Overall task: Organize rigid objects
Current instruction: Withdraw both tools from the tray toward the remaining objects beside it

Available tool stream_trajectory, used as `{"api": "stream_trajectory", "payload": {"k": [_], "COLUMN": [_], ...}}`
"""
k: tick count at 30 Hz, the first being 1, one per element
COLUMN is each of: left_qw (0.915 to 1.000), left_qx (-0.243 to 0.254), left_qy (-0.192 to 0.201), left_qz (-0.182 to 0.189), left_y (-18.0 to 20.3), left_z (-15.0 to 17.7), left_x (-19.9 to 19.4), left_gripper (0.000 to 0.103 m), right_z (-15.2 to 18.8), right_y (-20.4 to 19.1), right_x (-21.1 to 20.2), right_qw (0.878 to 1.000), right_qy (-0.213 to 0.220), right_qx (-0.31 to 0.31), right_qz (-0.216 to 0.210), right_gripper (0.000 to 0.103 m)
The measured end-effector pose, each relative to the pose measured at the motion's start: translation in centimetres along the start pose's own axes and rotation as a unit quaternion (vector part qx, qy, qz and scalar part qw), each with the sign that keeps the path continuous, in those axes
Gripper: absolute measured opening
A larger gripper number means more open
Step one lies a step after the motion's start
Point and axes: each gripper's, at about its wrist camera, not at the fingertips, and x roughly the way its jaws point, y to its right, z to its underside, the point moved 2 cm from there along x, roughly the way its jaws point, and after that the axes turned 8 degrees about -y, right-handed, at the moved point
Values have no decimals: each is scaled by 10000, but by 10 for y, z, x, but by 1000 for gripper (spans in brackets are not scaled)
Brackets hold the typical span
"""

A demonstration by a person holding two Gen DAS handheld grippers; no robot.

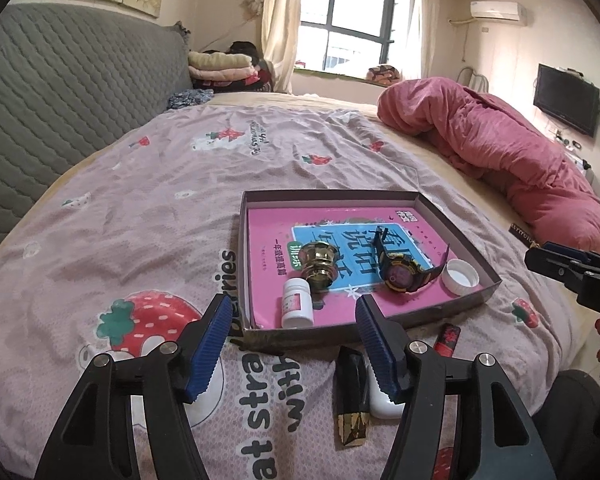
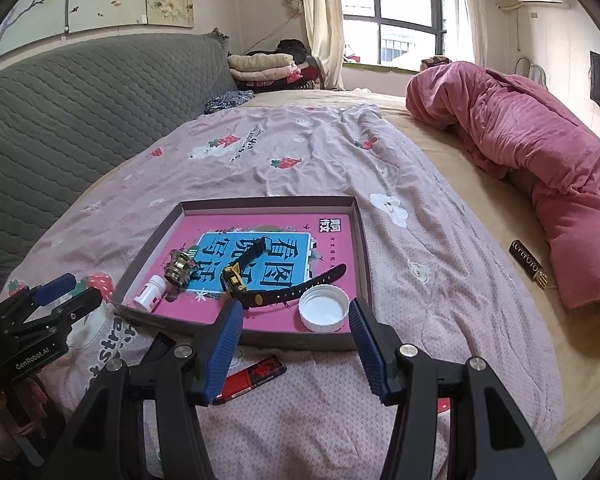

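A shallow box tray (image 1: pixel 472 240) (image 2: pixel 362 236) with a pink book inside lies on the bed. In it are a brass knob (image 1: pixel 319 266) (image 2: pixel 179 268), a small white bottle (image 1: pixel 297 305) (image 2: pixel 150 293), a black and yellow watch (image 1: pixel 400 276) (image 2: pixel 260 280) and a white cap (image 1: pixel 460 276) (image 2: pixel 324 307). On the sheet in front of the tray lie a black and gold case (image 1: pixel 352 396), a white object (image 1: pixel 382 400) and a red lighter (image 1: pixel 446 338) (image 2: pixel 252 376). My left gripper (image 1: pixel 292 320) is open and empty above the tray's near edge. My right gripper (image 2: pixel 296 320) is open and empty.
A rolled pink quilt (image 1: pixel 500 152) (image 2: pixel 540 168) lies along the right of the bed, with a small dark tag (image 2: pixel 528 266) beside it. A grey quilted headboard (image 1: pixel 60 92) is at the left. Folded clothes (image 1: pixel 224 68) are stacked at the far end.
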Motion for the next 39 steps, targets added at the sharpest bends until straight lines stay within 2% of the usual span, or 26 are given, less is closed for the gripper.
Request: {"api": "stream_trajectory", "payload": {"k": [16,26,33,39], "left_qw": [9989,9952,9910,9889], "left_qx": [221,301,525,600], "left_qy": [-397,-905,-1231,-1356], "left_qz": [109,221,87,67], "left_y": [14,17,25,28], "left_z": [14,29,42,46], "left_x": [-1,8,16,19], "left_gripper": [66,66,66,66], "right_z": [11,27,36,45], "right_y": [-4,-16,-28,-34], "right_x": [-2,6,11,15], "right_qw": [9998,9988,9973,9958], "right_qy": [-76,-339,-511,-667], "right_qx": [-49,-201,-388,-449], "right_qz": [-174,-306,-367,-443], "right_gripper": [55,55,55,55]}}
